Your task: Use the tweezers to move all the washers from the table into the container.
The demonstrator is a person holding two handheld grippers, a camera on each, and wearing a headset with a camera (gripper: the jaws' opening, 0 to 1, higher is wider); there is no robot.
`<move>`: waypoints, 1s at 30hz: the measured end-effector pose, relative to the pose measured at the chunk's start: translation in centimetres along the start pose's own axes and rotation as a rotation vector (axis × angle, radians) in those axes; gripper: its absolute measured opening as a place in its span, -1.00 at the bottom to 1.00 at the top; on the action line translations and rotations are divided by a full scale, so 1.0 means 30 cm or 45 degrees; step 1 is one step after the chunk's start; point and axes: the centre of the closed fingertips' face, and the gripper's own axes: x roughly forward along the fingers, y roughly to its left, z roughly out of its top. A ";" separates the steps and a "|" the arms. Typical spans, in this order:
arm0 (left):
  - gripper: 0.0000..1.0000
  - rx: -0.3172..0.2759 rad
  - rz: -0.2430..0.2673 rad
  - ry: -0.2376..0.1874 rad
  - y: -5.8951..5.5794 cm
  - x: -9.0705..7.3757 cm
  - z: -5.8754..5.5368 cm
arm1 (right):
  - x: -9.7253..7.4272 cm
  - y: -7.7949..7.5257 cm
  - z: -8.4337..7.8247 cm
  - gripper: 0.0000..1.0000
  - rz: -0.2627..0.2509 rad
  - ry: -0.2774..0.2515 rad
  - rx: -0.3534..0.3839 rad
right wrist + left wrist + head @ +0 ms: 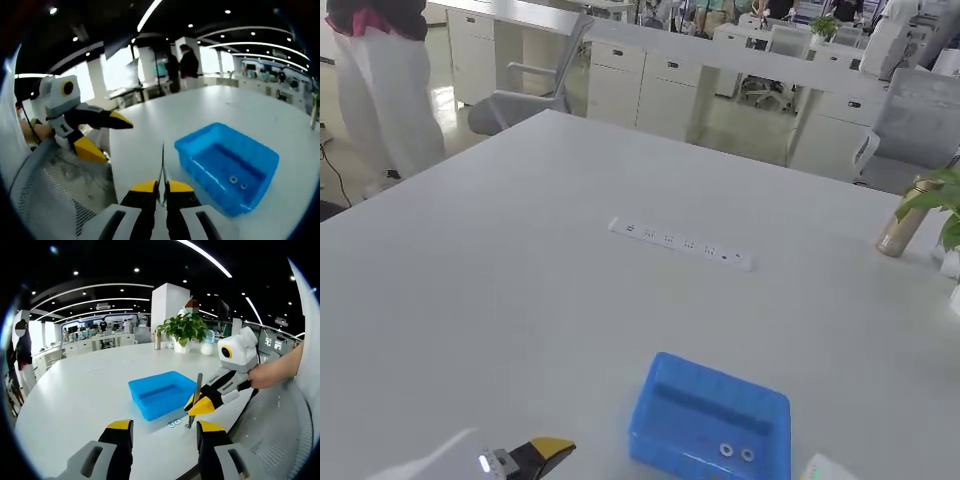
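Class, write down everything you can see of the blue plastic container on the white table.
The blue rectangular plastic container is a shallow, open-topped tray with upright walls and rounded corners. It sits flat on the white table, towards its near edge. Two small round metal washers lie side by side on its floor.

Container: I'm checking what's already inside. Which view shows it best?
The right gripper view: the whole blue container lies open to it, two washers on its floor. The head view also shows them, but the frame's edge cuts the container. The left gripper view sees it low, mostly its walls.
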 end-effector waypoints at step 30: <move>-0.05 0.010 -0.003 0.010 -0.002 -0.001 -0.006 | -0.035 -0.163 0.292 -0.94 -0.103 -0.140 0.032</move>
